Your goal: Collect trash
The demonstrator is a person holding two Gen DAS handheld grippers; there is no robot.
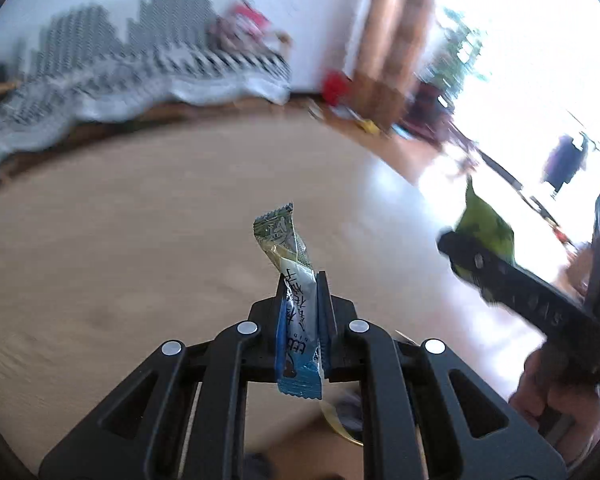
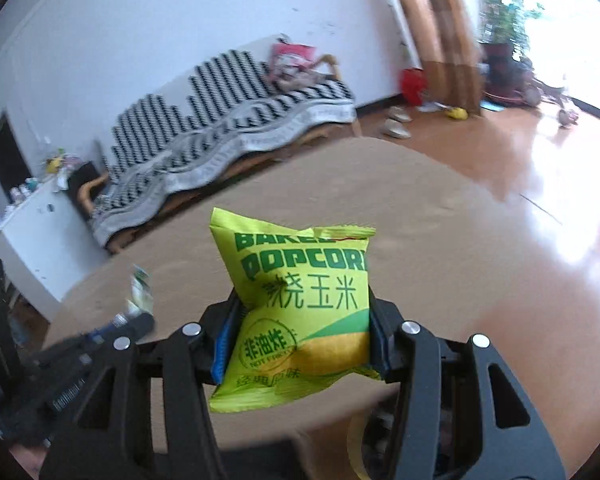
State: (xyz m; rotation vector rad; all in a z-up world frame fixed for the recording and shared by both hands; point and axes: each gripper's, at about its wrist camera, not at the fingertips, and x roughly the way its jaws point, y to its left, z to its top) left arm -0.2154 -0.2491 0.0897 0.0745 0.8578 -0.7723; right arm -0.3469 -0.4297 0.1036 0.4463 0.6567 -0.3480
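A thin blue, white and green snack wrapper [image 1: 281, 240] sticks up from my left gripper [image 1: 303, 280], which is shut on its lower half. My right gripper [image 2: 305, 298] is shut on a puffy yellow-green popcorn bag [image 2: 312, 280]. Both hang above a round brown table [image 1: 120, 248]. The left wrist view shows the right gripper [image 1: 476, 258] at the right with the green bag [image 1: 486, 224] and a person's hand [image 1: 556, 396] behind it. In the right wrist view the left gripper [image 2: 138, 322] is at the lower left, with its wrapper [image 2: 140, 292] blurred.
A yellow-rimmed container [image 2: 356, 440] shows low under the fingers, past the table's near edge. Beyond the table [image 2: 440, 280] stands a sofa with a striped cover [image 2: 228, 132]. A white cabinet [image 2: 40, 240] is at the left; shiny wooden floor [image 2: 540, 160], slippers and curtains lie to the right.
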